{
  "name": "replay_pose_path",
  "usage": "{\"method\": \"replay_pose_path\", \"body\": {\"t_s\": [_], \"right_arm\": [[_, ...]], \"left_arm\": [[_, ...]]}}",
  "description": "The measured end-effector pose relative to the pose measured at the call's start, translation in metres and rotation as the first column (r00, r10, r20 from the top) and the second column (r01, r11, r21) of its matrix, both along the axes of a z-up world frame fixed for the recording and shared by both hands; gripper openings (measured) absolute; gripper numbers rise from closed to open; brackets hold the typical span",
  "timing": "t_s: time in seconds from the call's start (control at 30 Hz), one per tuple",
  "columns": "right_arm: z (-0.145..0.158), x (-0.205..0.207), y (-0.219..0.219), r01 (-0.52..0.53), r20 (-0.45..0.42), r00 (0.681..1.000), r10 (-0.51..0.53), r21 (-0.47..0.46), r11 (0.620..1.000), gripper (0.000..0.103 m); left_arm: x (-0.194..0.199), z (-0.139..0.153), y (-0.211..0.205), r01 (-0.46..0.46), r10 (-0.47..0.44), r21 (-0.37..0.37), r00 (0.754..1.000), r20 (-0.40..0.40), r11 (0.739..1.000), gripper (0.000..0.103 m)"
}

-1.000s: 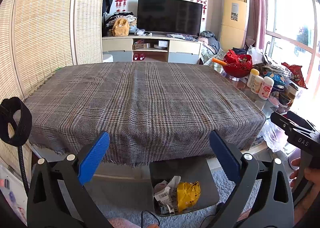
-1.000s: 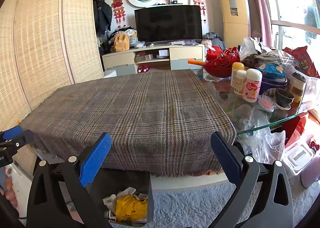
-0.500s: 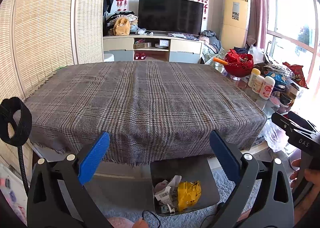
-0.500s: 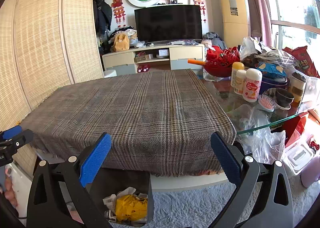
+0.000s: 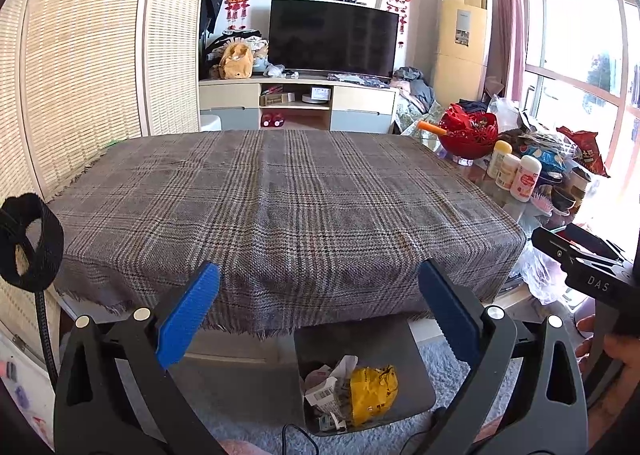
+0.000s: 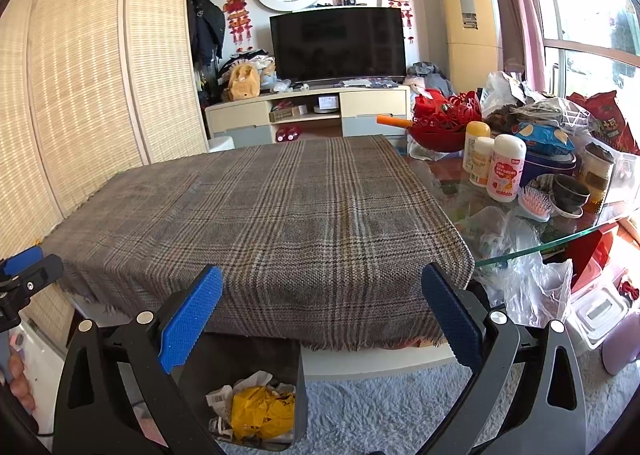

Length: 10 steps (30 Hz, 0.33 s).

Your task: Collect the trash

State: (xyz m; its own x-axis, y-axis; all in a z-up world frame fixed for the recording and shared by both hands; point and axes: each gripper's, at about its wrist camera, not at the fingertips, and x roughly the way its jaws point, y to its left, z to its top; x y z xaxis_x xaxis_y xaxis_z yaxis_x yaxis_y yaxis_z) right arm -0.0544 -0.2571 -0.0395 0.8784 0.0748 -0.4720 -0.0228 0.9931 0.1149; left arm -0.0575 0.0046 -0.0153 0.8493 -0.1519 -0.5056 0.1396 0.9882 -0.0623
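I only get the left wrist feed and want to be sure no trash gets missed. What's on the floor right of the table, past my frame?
Observer: The right wrist view shows a white lidded storage box on the carpet, below the edge of the glass tabletop.
Operator: Is the right claw carrying anything? I only see its side.
Observer: No, the right claw is open with nothing between its blue pads.

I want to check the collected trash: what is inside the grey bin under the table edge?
In the grey bin, a crumpled yellow wrapper lies beside white paper scraps with printed labels. Anything beneath them is covered and cannot be seen.
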Motion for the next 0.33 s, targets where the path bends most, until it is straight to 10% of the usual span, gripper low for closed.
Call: {"method": "replay_pose_path", "body": {"t_s": [0.33], "right_arm": [[-0.0002, 0.0003, -0.0002, 0.0, -0.002, 1.0, 0.0, 0.0, 1.0, 0.1]], "left_arm": [[0.0056, -0.0031, 0.0023, -0.022, 0.022, 0.004, 0.999, -0.034, 1.0, 0.095]]}}
